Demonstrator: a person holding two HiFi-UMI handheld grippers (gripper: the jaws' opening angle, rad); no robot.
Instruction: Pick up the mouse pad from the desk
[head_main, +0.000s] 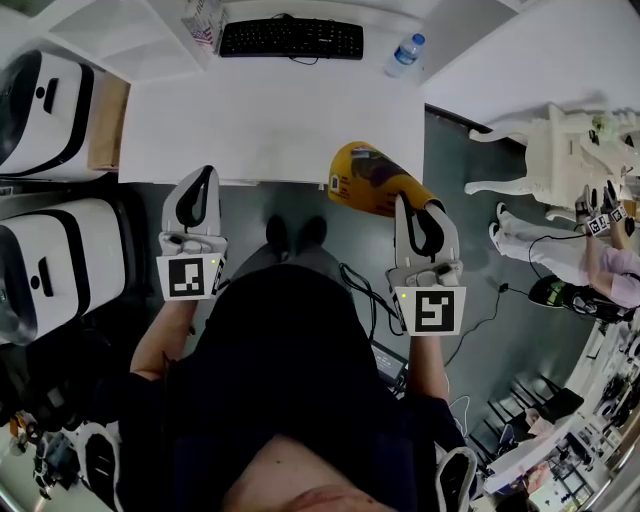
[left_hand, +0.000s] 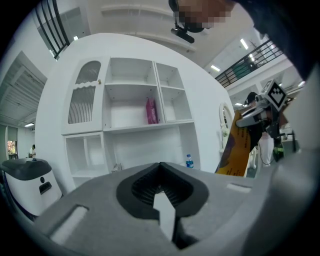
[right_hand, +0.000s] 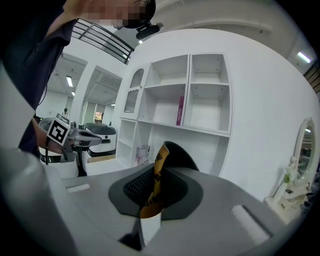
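The mouse pad (head_main: 375, 180) is yellow-orange with a dark patch and hangs bent, just off the front right edge of the white desk (head_main: 270, 120). My right gripper (head_main: 412, 203) is shut on the pad's near edge. In the right gripper view the pad (right_hand: 159, 170) stands clamped between the jaws of the right gripper (right_hand: 160, 152). My left gripper (head_main: 205, 178) hovers at the desk's front edge, left of the pad, with nothing in it. Its jaws meet in the left gripper view, where the left gripper (left_hand: 161, 167) points at the shelves and the pad (left_hand: 235, 145) shows at the right.
A black keyboard (head_main: 291, 38) and a water bottle (head_main: 404, 55) lie at the desk's far side. White machines (head_main: 40, 110) stand at the left. A white ornate stand (head_main: 560, 150) and a seated person (head_main: 600, 265) are at the right. Cables trail on the grey floor (head_main: 480, 290).
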